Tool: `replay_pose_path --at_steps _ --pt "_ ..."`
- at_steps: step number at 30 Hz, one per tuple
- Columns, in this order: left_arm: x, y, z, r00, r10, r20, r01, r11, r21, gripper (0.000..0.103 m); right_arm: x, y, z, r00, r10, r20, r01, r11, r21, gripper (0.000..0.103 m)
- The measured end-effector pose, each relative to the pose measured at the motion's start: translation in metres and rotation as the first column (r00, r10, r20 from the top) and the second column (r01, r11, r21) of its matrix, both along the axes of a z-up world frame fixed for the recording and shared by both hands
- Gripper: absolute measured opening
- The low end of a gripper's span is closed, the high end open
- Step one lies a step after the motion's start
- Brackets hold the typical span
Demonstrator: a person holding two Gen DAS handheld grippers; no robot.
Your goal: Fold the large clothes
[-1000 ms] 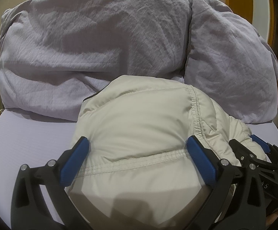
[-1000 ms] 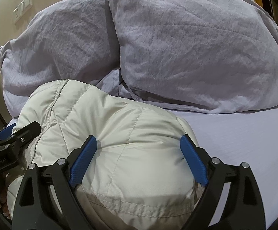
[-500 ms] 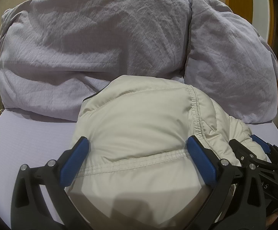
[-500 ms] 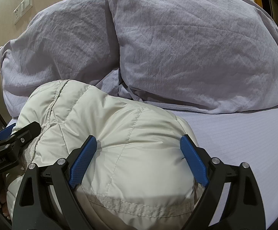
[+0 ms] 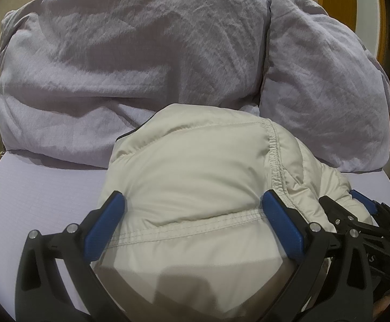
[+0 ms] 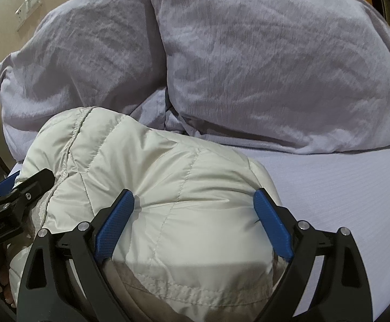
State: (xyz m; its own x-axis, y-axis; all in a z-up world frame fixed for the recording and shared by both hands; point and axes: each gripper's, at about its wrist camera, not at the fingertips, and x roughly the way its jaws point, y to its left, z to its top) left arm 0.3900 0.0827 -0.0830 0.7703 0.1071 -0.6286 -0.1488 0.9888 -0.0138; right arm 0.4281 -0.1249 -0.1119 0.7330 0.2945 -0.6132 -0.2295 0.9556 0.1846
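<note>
Lavender sheet (image 5: 42, 185) covers the bed, w/ two crumpled pillows (image 6: 275, 61) of the same colour propped at the head end, beige wall and a switch plate (image 6: 28, 8) behind. On the sheet, just in front of the pillows and touching them at the far edge, sits the cream puffer jacket (image 5: 195, 177), bundled into a thick rounded packet, seams and an elastic hem showing on top.

Left gripper (image 5: 196, 218) and right gripper (image 6: 195, 221) both have fingers spread wide, blue pads either side of the padded bulk, not pinched on any fabric; whether the pads actually touch it I can't tell. They're side by side, each on its own half of the bundle. My guess: they straddle it like that to press the puffy fill flat and keep the fold from springing back, since down filling wants to re-inflate. Looks like a late stage, packet already compact.

Vs. half a sec and a sec ago: basically nothing differs. Same spread, same position, jacket creases identical. A pause or steady hold.
</note>
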Motion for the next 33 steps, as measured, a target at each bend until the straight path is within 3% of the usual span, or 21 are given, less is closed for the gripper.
replay_pose_path --at_steps 26,29,33 --pt "0.005 0.0 0.0 0.999 0.006 -0.034 -0.007 1.0 -0.009 0.101 0.002 0.001 -0.001 1.0 0.003 -0.028 -0.002 1.0 0.004 0.094" --pt "-0.003 0.001 0.005 0.999 0.011 -0.041 -0.011 1.0 -0.014 0.101 -0.005 -0.002 0.003 0.998 -0.004 -0.056 0.004 1.0 0.004 0.102" --pt "-0.032 0.002 0.015 0.998 0.02 -0.051 -0.022 0.999 -0.044 0.101 -0.025 -0.015 0.011 0.993 -0.015 -0.115 0.019 0.999 0.032 0.102"
